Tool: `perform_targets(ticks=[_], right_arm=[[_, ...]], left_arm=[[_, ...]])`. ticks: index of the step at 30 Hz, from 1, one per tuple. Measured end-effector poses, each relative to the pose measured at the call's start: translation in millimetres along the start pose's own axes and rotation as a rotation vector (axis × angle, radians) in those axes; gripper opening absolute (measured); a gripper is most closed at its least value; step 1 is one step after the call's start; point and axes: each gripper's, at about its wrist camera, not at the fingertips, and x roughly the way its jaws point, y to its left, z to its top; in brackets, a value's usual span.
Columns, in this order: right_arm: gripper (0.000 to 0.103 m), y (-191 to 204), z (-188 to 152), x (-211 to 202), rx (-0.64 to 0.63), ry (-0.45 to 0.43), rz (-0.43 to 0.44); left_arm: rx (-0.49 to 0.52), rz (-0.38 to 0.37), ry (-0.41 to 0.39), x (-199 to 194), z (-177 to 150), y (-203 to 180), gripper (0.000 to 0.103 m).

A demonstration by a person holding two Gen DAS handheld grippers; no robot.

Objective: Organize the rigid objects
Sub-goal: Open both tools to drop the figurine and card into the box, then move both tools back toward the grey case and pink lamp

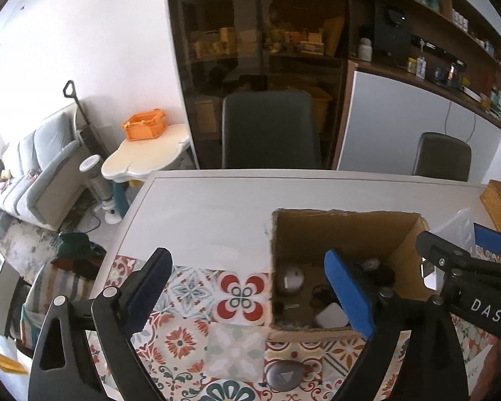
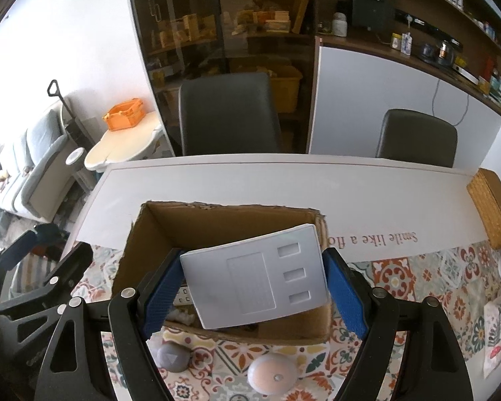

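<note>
Right gripper (image 2: pixel 254 287): clamped on a flat white plastic case (image 2: pixel 255 275); the two blue pads press its left and right short edges, jaws about half spread.
White case: held flat side up and tilted, directly over the open cardboard box (image 2: pixel 217 220), covering much of the box's right half in the right wrist view.
Left gripper (image 1: pixel 250 295): jaws spread wide with nothing between the pads; only the patterned mat (image 1: pixel 197 300) and the box's left wall show in the gap.
Left gripper's place: its right pad (image 1: pixel 349 294) reaches over the box's opening, its left pad (image 1: pixel 147 287) stands over the mat, outside the box.
Cardboard box: upright and open at the top, standing on the mat on the white table (image 1: pixel 217 207); inside lie a round white thing (image 1: pixel 290 279), a small white block (image 1: pixel 330 315) and dark cabled bits I cannot identify.
Grey pebble-shaped thing (image 1: pixel 284 376): on the mat just in front of the box, beneath the left gripper's gap, apart from both pads.
Round peach-and-white thing (image 2: pixel 274 374): on the mat beside the grey one, in front of the box, below the right gripper.
Wicker box (image 2: pixel 492 210): at the table's right edge, well apart from the cardboard box.
</note>
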Motion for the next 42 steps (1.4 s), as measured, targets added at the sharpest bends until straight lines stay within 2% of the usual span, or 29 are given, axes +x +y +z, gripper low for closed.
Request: perform_targets(ticks=[8,10,12,21,42], right_arm=[[0.082,23,6,7,-0.053,0.002,0.005],[0.086,26,5,9,-0.054,0.013,-0.003],[0.090,26,4,9,-0.051,0.018,-0.002],[0.092,19,-7,-1,-0.039,0.027,0.002],[0.092,-15,-71,-48,0.004,-0.026,0.005]], left_arm=[[-0.035,0.026,0.001,0,-3,18,0.094],[-0.039,0.028,0.001,-2,-4,21,0.094],[-0.040,0.029,0.000,-3,-6,21,0.094],[-0.026,0.019,-0.009,-15,-19,14,0.097],[0.023,0.008,-0.049,-58,-72,-16,0.099]])
